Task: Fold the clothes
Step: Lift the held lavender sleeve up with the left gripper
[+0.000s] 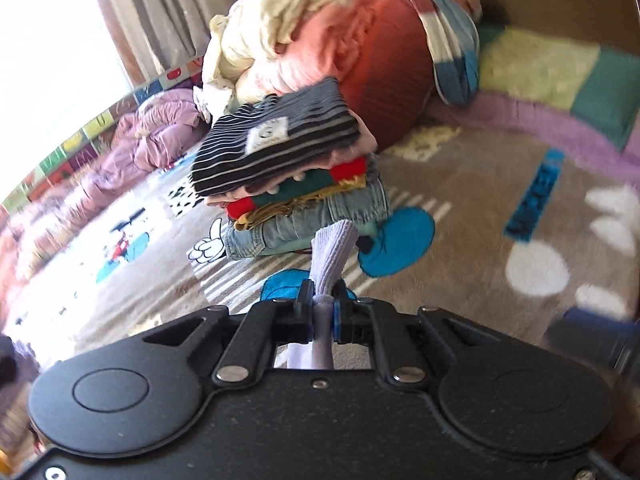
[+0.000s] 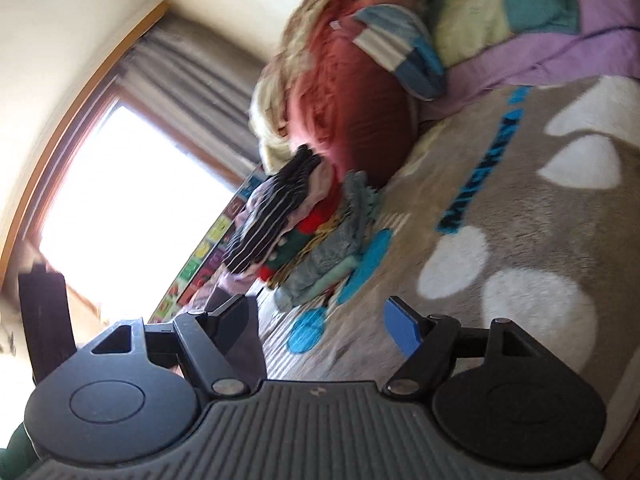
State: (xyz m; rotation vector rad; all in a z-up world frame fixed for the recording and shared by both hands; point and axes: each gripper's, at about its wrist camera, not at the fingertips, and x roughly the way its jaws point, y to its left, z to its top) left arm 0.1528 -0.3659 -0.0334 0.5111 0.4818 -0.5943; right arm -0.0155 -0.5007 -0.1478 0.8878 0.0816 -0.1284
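Seemingly to carry it for folding or stacking, the left claw (image 1: 323,300) pinches a lilac ribbed cloth (image 1: 334,254) just before the folded stack (image 1: 288,160) on the rug (image 1: 460,184), while the right claw (image 2: 320,320) gapes empty, facing that stack.

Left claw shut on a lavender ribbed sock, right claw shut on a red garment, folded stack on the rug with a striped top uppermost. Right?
Not quite. The right claw is open and empty, per the right wrist view. The rest holds: left claw grips the lavender ribbed sock, and the black-and-white striped top caps the folded stack on the patterned rug.
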